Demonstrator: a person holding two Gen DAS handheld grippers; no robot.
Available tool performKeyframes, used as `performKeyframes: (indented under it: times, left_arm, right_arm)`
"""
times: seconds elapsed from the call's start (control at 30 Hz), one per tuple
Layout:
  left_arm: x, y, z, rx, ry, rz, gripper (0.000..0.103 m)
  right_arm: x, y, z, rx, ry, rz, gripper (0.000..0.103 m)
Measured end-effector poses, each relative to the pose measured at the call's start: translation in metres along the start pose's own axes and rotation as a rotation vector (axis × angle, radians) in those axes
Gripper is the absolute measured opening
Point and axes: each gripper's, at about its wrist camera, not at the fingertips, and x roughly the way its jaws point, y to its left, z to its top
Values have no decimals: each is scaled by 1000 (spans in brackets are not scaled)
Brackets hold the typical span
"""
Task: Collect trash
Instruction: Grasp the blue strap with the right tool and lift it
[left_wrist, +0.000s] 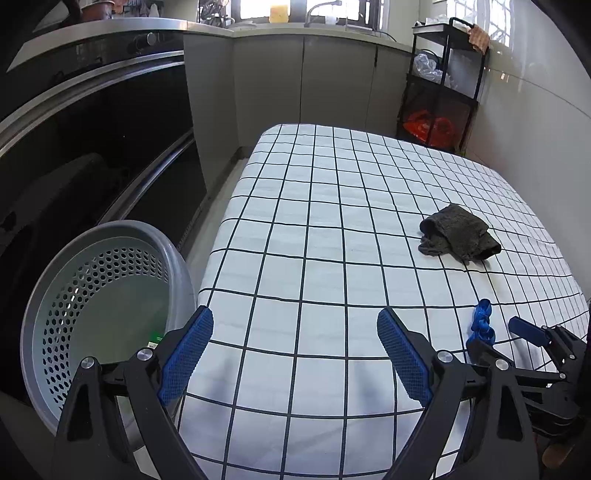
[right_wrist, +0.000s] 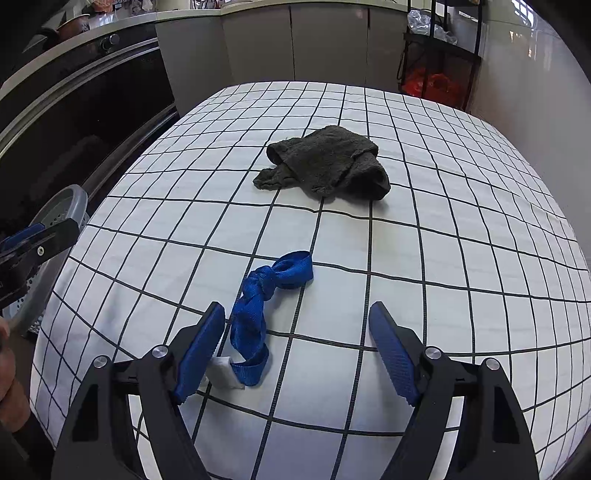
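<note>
A knotted blue strap (right_wrist: 258, 310) lies on the checked tablecloth (right_wrist: 443, 258), with a small white scrap (right_wrist: 223, 373) at its near end. My right gripper (right_wrist: 297, 350) is open just above the cloth; the strap lies by its left finger. The strap also shows in the left wrist view (left_wrist: 482, 321). A dark grey rag (right_wrist: 328, 162) lies farther back, and it shows in the left wrist view (left_wrist: 458, 232) too. My left gripper (left_wrist: 295, 354) is open and empty over the table's left front part, next to a grey perforated basket (left_wrist: 99, 295).
The basket stands off the table's left edge, with a small green-and-white item inside. A dark oven front (left_wrist: 92, 140) and cabinets (left_wrist: 303, 81) lie left and behind. A black shelf cart (left_wrist: 443, 85) with bags stands at the back right by the wall.
</note>
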Motion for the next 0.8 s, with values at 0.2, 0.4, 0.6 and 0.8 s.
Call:
performKeyframes:
  times: [0.2,0.4,0.6,0.8]
  left_arm:
    - [-1,-3,-1,0,1,-9,88]
    - [-3,-7,-2,8,-1,-16,88]
    - [-6,-9,-4,17,-5,-21,88]
    - [-7,-9,-6,22,-3,-19,88]
  right_arm:
    - [3,-3,0,5,0,-8,74]
    - [1,2,0,-22,-10,-16,45]
    - [-1,6,-1,-20,-8,26,13]
    - [-6,7,0,-15,-26,42,11]
